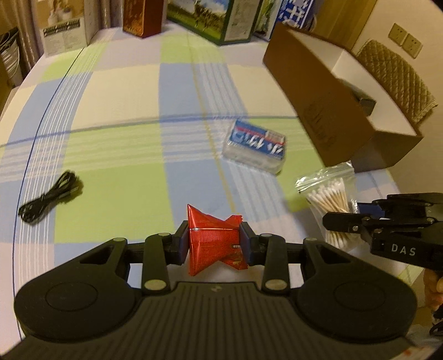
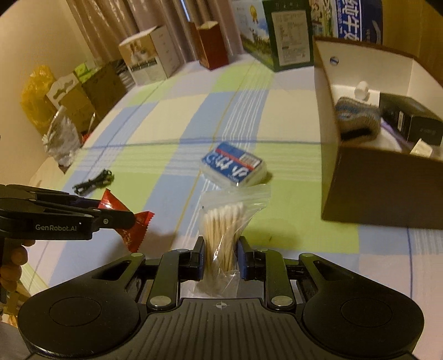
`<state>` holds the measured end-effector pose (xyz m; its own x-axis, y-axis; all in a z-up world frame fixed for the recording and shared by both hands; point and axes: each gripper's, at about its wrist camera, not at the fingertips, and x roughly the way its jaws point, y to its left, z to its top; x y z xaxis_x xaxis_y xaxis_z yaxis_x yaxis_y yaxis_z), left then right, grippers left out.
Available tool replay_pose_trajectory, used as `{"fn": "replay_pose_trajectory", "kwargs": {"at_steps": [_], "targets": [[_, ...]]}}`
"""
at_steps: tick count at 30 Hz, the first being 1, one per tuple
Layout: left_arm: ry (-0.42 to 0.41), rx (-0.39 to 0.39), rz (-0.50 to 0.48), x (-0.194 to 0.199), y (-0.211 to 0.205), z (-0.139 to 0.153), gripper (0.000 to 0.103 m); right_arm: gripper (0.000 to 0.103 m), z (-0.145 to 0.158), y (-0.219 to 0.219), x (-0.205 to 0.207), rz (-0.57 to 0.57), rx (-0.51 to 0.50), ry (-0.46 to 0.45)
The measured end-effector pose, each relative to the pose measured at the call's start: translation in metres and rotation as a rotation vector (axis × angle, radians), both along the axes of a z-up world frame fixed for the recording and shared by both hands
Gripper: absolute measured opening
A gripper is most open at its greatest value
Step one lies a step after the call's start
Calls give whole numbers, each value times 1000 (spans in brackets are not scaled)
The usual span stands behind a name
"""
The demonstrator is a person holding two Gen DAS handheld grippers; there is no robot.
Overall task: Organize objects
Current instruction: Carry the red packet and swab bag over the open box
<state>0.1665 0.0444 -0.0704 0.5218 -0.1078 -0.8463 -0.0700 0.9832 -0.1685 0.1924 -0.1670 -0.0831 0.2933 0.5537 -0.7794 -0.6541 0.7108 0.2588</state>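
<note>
My left gripper is shut on a red foil snack packet, held above the checked tablecloth; the packet also shows in the right wrist view. My right gripper is shut on a clear zip bag of cotton swabs, which also shows in the left wrist view. A blue and white tissue pack lies ahead on the cloth, also in the right wrist view. An open brown cardboard box stands to the right with several items inside.
A coiled black cable lies at the left, also in the right wrist view. Cartons and boxes line the far table edge. Bags and boxes stand beyond the left edge. A quilted chair back is behind the box.
</note>
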Motion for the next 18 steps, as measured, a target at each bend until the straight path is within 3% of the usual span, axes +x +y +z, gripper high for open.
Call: {"fn": "replay_pose_trajectory", "kwargs": {"at_steps": [18], "targets": [[-151, -32, -77, 38, -54, 62, 32, 20, 66, -51, 36, -88, 116, -114]]}}
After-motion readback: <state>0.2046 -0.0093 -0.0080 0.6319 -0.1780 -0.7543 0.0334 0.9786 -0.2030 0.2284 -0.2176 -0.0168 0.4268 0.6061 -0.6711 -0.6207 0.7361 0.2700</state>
